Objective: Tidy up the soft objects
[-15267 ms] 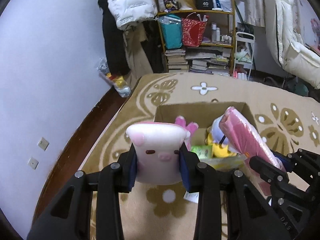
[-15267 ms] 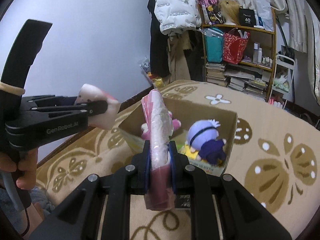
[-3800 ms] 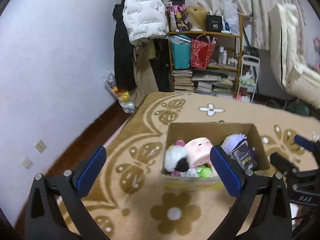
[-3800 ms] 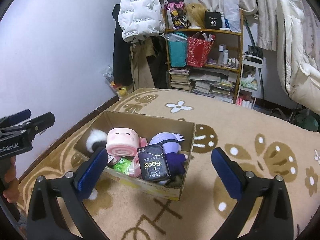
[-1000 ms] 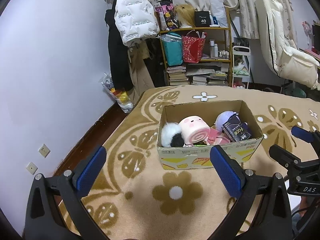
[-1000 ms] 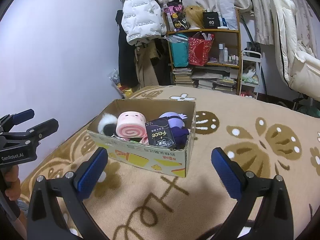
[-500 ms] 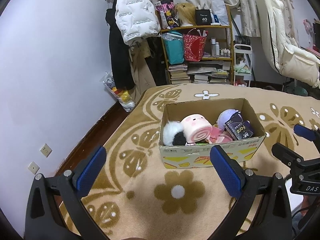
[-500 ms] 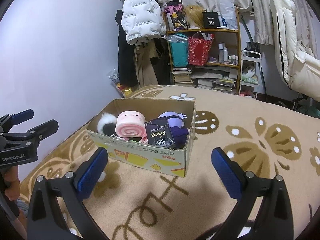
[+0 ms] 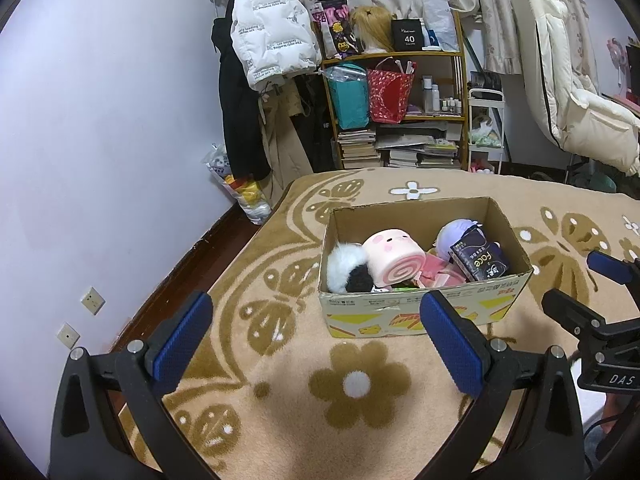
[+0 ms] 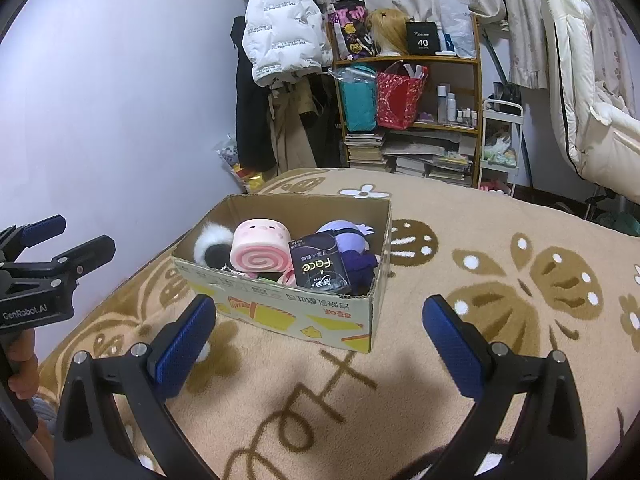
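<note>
A cardboard box (image 9: 416, 316) stands on the beige carpet, also in the right wrist view (image 10: 280, 312). It holds a pink roll-cake pig plush (image 9: 394, 256), a black-and-white fluffy toy (image 9: 348, 270), a purple-haired doll (image 9: 456, 234), a black tissue pack (image 9: 480, 260) and pink items. My left gripper (image 9: 316, 338) is open and empty, in front of the box. My right gripper (image 10: 318, 334) is open and empty, near the box's front corner. Each gripper shows in the other's view, the right one (image 9: 592, 292) and the left one (image 10: 60, 248).
A purple wall (image 9: 100, 140) runs along the left with wooden floor beside the carpet edge. A cluttered shelf (image 9: 400, 112) with bags and books, hanging coats (image 9: 264, 60) and a white padded chair (image 9: 568, 100) stand at the back.
Long ago the grippers held the pig plush and a pink pack; both now lie in the box. Over the last second both open grippers have barely moved.
</note>
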